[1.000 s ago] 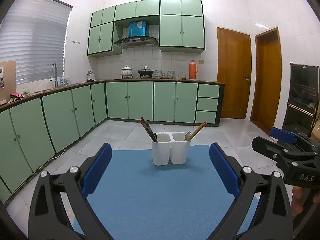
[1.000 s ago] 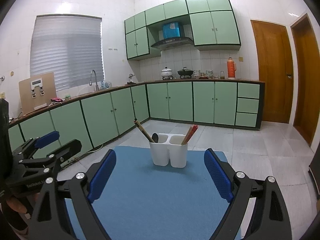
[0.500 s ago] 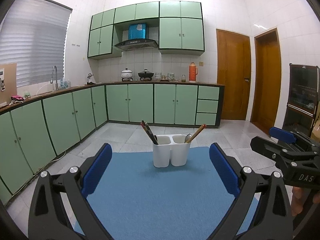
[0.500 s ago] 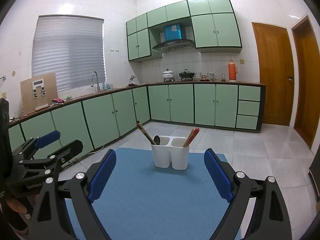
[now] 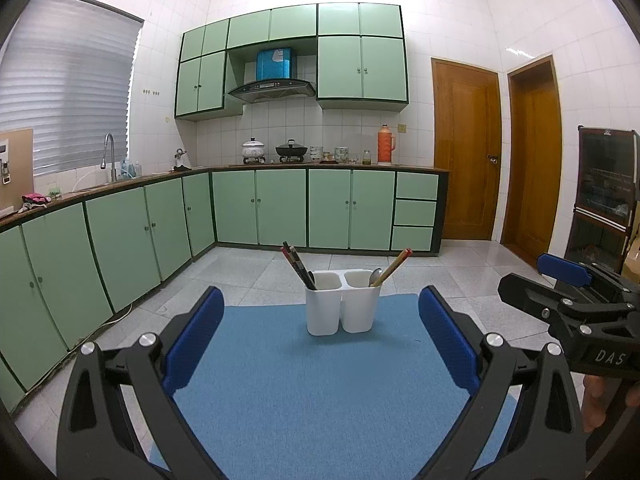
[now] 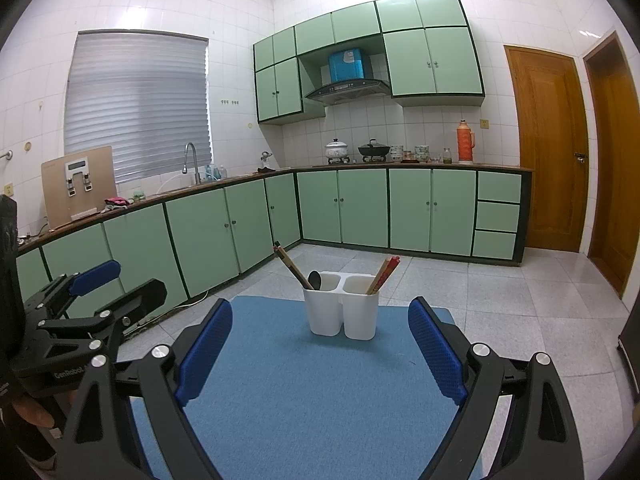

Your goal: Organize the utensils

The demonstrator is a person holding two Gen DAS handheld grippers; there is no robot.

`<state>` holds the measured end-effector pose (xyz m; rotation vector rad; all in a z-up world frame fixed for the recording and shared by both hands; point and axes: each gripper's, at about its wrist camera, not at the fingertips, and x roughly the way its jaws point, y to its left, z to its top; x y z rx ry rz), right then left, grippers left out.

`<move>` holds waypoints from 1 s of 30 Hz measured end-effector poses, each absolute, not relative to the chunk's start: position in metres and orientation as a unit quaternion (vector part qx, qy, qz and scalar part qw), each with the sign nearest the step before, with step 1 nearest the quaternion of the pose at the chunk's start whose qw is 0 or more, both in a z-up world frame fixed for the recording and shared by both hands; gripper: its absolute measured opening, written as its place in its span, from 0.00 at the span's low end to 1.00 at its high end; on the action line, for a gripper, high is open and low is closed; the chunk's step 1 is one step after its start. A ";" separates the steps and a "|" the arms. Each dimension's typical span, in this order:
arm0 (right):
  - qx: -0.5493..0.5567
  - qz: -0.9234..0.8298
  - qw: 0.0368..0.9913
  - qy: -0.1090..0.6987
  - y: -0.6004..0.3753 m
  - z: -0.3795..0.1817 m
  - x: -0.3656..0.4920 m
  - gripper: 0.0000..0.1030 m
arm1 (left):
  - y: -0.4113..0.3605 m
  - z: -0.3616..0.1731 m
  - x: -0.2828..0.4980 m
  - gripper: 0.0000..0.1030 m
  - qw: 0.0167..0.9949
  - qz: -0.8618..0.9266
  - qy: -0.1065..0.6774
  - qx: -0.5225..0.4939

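A white two-compartment utensil holder [image 5: 342, 306] stands at the far end of a blue mat [image 5: 312, 392]. In the left wrist view its left compartment holds dark chopsticks [image 5: 298, 266] and its right one holds a spoon [image 5: 375, 276] and wooden chopsticks [image 5: 396, 266]. The holder also shows in the right wrist view [image 6: 341, 310]. My left gripper [image 5: 320, 340] is open and empty, well short of the holder. My right gripper [image 6: 320, 344] is open and empty too, beside the left one.
Green kitchen cabinets [image 5: 280, 212] run along the left and back walls, with a sink tap [image 5: 107, 152] and pots [image 5: 292, 150] on the counter. Two wooden doors [image 5: 466, 168] are at the right. A dark cabinet [image 5: 604, 196] stands at the far right.
Both cameras have tilted up a little, so the holder sits slightly lower in view. Both grippers stay open and empty.
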<state>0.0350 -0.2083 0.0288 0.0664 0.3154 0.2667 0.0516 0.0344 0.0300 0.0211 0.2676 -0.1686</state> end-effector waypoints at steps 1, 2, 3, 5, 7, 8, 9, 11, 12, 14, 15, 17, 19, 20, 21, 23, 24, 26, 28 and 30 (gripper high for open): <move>0.033 0.133 0.978 0.156 -0.208 0.029 0.035 0.85 | 0.034 0.030 0.052 0.92 0.987 -0.084 0.134 0.011; 0.033 0.133 0.978 0.157 -0.208 0.029 0.035 0.85 | 0.034 0.030 0.052 0.92 0.987 -0.084 0.134 0.011; 0.033 0.133 0.978 0.156 -0.208 0.029 0.035 0.85 | 0.034 0.030 0.051 0.92 0.987 -0.083 0.134 0.011; 0.033 0.133 0.978 0.156 -0.208 0.029 0.035 0.85 | 0.035 0.032 0.050 0.92 0.987 -0.083 0.134 0.011; 0.033 0.133 0.978 0.156 -0.208 0.029 0.035 0.85 | 0.035 0.032 0.050 0.92 0.988 -0.083 0.133 0.011; 0.033 0.132 0.978 0.156 -0.208 0.029 0.035 0.85 | 0.035 0.032 0.050 0.92 0.988 -0.083 0.133 0.011; 0.033 0.132 0.978 0.157 -0.208 0.029 0.035 0.85 | 0.035 0.032 0.050 0.92 0.987 -0.084 0.134 0.012; 0.033 0.133 0.978 0.156 -0.208 0.029 0.035 0.85 | 0.035 0.033 0.049 0.92 0.987 -0.084 0.134 0.012; 0.033 0.133 0.978 0.156 -0.207 0.029 0.035 0.85 | 0.036 0.033 0.049 0.92 0.987 -0.084 0.134 0.012; 0.033 0.133 0.978 0.156 -0.208 0.029 0.035 0.85 | 0.036 0.033 0.049 0.92 0.987 -0.084 0.135 0.012; 0.033 0.133 0.978 0.156 -0.207 0.029 0.035 0.85 | 0.036 0.034 0.049 0.92 0.987 -0.084 0.135 0.012; 0.033 0.132 0.978 0.156 -0.208 0.029 0.035 0.85 | 0.036 0.033 0.049 0.92 0.987 -0.084 0.134 0.012; 0.033 0.132 0.978 0.156 -0.207 0.029 0.035 0.85 | 0.036 0.033 0.049 0.92 0.987 -0.084 0.134 0.012; 0.033 0.133 0.978 0.156 -0.208 0.029 0.035 0.85 | 0.036 0.033 0.049 0.92 0.987 -0.084 0.134 0.012; 0.033 0.133 0.978 0.156 -0.207 0.029 0.035 0.85 | 0.036 0.034 0.049 0.92 0.987 -0.084 0.134 0.012; 0.033 0.133 0.978 0.157 -0.207 0.029 0.035 0.85 | 0.036 0.033 0.049 0.92 0.987 -0.085 0.134 0.011; 0.033 0.132 0.978 0.156 -0.207 0.029 0.035 0.85 | 0.035 0.033 0.049 0.92 0.987 -0.085 0.134 0.011; 0.033 0.132 0.978 0.157 -0.207 0.029 0.035 0.85 | 0.036 0.033 0.049 0.92 0.987 -0.084 0.134 0.012; 0.033 0.132 0.978 0.157 -0.207 0.029 0.035 0.85 | 0.036 0.033 0.049 0.92 0.987 -0.085 0.134 0.012; 0.033 0.132 0.978 0.156 -0.207 0.029 0.035 0.85 | 0.035 0.034 0.049 0.92 0.987 -0.085 0.135 0.012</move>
